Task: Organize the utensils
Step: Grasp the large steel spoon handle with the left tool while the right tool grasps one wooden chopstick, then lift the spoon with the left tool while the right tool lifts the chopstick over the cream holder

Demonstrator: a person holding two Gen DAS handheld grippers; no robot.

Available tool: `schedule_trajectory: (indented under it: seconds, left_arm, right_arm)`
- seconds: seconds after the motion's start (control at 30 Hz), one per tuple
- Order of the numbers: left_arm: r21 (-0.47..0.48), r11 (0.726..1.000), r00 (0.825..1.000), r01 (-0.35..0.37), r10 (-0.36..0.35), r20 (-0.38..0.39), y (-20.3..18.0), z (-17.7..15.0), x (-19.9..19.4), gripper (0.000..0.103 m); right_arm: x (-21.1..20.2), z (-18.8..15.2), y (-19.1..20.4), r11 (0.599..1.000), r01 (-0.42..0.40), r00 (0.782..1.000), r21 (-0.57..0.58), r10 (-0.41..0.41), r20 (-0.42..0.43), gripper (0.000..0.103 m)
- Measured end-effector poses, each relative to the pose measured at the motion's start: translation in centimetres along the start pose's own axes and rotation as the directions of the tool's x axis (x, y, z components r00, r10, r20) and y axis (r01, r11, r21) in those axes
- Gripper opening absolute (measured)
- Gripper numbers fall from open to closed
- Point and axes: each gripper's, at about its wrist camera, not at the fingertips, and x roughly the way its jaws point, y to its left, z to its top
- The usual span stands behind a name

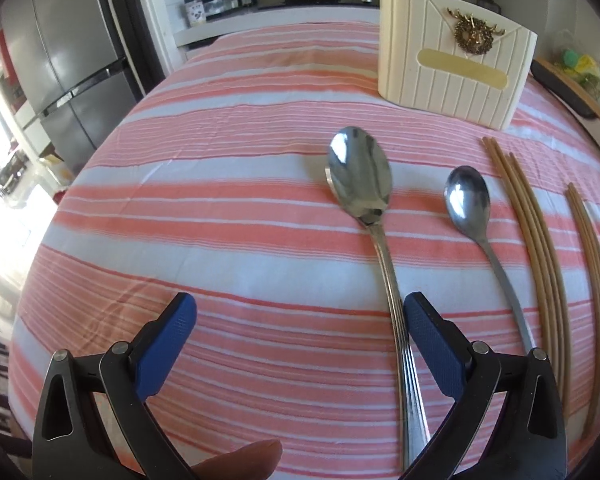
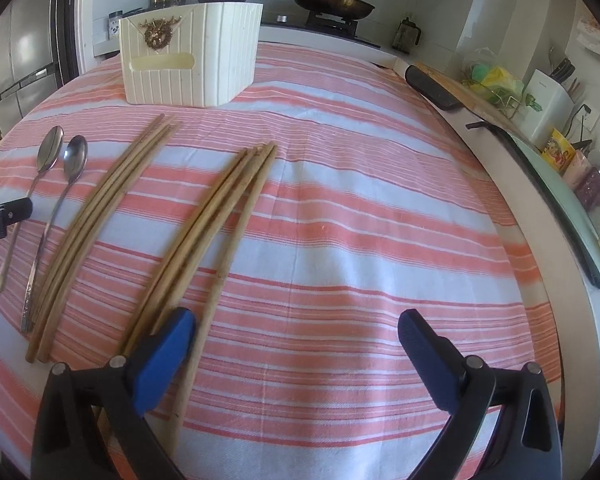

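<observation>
A bench covered in a pink-and-white striped cloth fills both views. At the upper left of the right wrist view stands a cream ribbed holder box, empty as far as you can see. Two bundles of wooden chopsticks lie lower left: the farther bundle and the nearer bundle, whose ends run under your right tool, which is spread wide and grasps nothing. In the left wrist view, the large spoon lies at centre, its handle passing just inside the right finger of your left tool, also spread and empty. The small spoon lies just to its right. The spoons look stiff, smooth and likely slippery; pinch them mid-handle. The chopsticks look light and rigid and may roll, so grip the bundle across its middle.
</observation>
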Motion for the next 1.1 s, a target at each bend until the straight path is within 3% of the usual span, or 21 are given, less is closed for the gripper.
schedule_trajectory:
  seconds: [0.13,0.27,0.37,0.4,0.47,0.53,0.63,0.7,0.8,0.93,1.03,1.07,1.1]
  left_arm:
    - [0.035,0.999,1.0,0.0,0.001,-0.002,1.8,-0.2,0.0,0.103]
    - [0.042,0.997,0.997,0.066,-0.065,-0.03,2.9,-0.1,0.5,0.103]
    - [0.074,0.993,0.994,0.088,-0.083,-0.07,2.7,0.5,0.9,0.103]
    - [0.104,0.99,0.993,0.093,-0.085,-0.084,2.4,0.9,1.0,0.103]
    - [0.186,0.976,0.99,0.113,-0.095,-0.101,1.5,1.8,1.3,0.102]
    - [0.265,0.955,0.989,0.135,-0.114,-0.09,0.2,2.6,1.6,0.102]
    - [0.316,0.937,0.988,0.151,-0.134,-0.075,-0.9,4.1,2.5,0.101]
    - [0.306,0.932,0.981,0.192,-0.172,-0.091,-1.2,5.3,3.2,0.092]
    - [0.272,0.931,0.969,0.242,-0.218,-0.117,-1.5,6.9,4.3,0.085]
    - [0.225,0.942,0.966,0.248,-0.223,-0.128,-2.0,8.3,5.3,0.083]
    - [0.229,0.935,0.961,0.27,-0.249,-0.117,-2.5,9.1,5.5,0.061]
    - [0.238,0.93,0.959,0.28,-0.259,-0.114,-2.6,9.3,5.4,0.042]
    - [0.244,0.93,0.961,0.273,-0.25,-0.119,-2.7,9.6,5.5,0.042]
  right_arm:
    - [0.2,-0.1,-1.0,1.0,-0.019,1.0,-0.009,0.019,-0.019,0.103]
    - [1.7,0.1,-3.4,0.98,-0.154,0.981,0.124,0.167,-0.102,0.103]
    - [1.6,0.8,-2.8,0.99,-0.131,0.982,0.058,0.137,-0.128,0.099]
    - [1.3,1.0,-2.3,0.989,-0.142,0.982,0.028,0.144,-0.125,0.094]
    - [0.9,1.4,-1.0,0.98,-0.198,0.974,-0.025,0.194,-0.117,0.071]
    - [1.1,2.2,0.0,0.975,-0.212,0.972,-0.071,0.203,-0.12,0.065]
    - [2.4,4.4,0.4,0.962,-0.263,0.959,-0.073,0.252,-0.134,0.044]
    - [3.5,6.2,0.8,0.962,-0.261,0.958,-0.081,0.248,-0.145,0.032]
    - [5.5,8.8,0.9,0.961,-0.272,0.952,-0.057,0.26,-0.161,0.026]
    - [6.8,10.8,0.7,0.958,-0.286,0.944,-0.019,0.278,-0.179,0.012]
    - [8.1,12.3,0.3,0.95,-0.31,0.931,0.032,0.31,-0.193,0.008]
    - [8.4,12.5,0.0,0.947,-0.318,0.926,0.05,0.321,-0.197,0.007]
    - [8.6,12.8,-0.3,0.944,-0.323,0.923,0.071,0.33,-0.199,0.006]
